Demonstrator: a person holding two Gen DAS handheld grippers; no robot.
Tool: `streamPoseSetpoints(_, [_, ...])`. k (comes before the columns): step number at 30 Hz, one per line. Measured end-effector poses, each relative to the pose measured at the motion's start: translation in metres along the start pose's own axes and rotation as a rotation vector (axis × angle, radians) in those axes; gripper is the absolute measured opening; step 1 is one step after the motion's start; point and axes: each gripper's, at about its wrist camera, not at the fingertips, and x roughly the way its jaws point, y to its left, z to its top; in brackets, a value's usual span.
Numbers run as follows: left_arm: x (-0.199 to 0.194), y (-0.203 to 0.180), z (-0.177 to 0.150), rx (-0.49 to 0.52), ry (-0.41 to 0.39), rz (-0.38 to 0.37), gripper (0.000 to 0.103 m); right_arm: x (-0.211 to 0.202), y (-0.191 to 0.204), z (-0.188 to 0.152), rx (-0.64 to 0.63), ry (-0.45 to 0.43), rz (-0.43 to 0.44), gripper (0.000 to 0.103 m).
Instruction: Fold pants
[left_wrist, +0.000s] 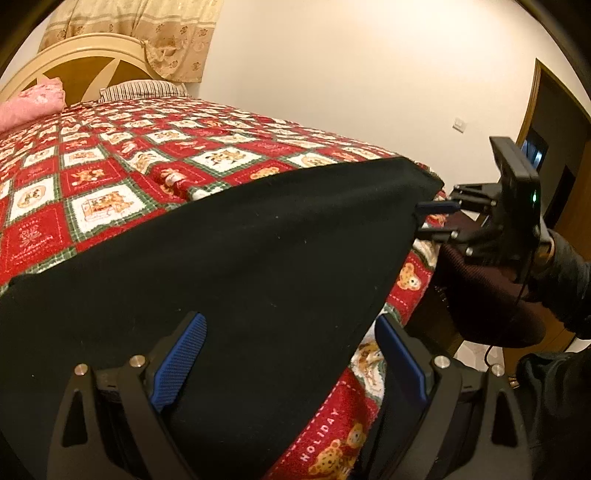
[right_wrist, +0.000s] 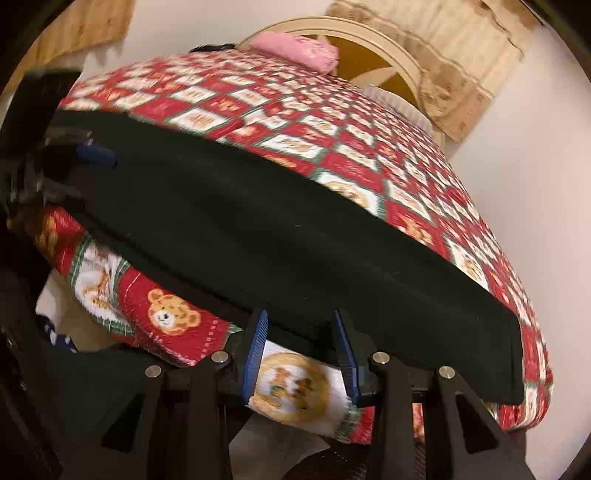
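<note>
Partly blurred, your right gripper (right_wrist: 299, 350) stands apart beneath one pants (right_wrist: 258, 229) edge; your left gripper (left_wrist: 291, 365) gapes around it.

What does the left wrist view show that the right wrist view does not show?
Only the left wrist view shows the striped pillow, the white wall switch, the wooden door frame and the person's dark sleeve. Only the right wrist view shows the pale floor under the bed edge. Both show the black pants, the red checked teddy-bear bedspread, the pink pillow and both grippers: left, right.
</note>
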Motion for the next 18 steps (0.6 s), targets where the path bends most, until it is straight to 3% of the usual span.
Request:
streamPoseSetpoints(5, [0.001, -0.001, 0.0, 0.006, 0.002, 0.006, 0.095, 0.006, 0.017, 0.001, -0.084, 0.001, -0.018, 0.038])
streamPoseSetpoints(9, [0.002, -0.008, -0.001, 0.048, 0.011, 0.042, 0.095, 0.01, 0.028, 0.002, -0.18, -0.024, -0.082, 0.038])
streamPoseSetpoints(10, [0.002, -0.009, -0.002, 0.054, 0.012, 0.046, 0.095, 0.01, 0.03, 0.002, -0.202, -0.032, -0.096, 0.028])
streamPoseSetpoints(11, [0.002, -0.009, -0.002, 0.055, 0.012, 0.045, 0.095, 0.009, 0.032, 0.003, -0.209, -0.037, -0.08, 0.01])
streamPoseSetpoints(12, [0.001, -0.008, -0.002, 0.05, 0.01, 0.039, 0.095, 0.008, 0.031, 0.004, -0.199, -0.04, -0.071, 0.005])
streamPoseSetpoints(18, [-0.004, -0.001, -0.003, 0.021, -0.001, -0.003, 0.095, -0.02, 0.024, 0.004, -0.164, -0.095, -0.07, 0.002])
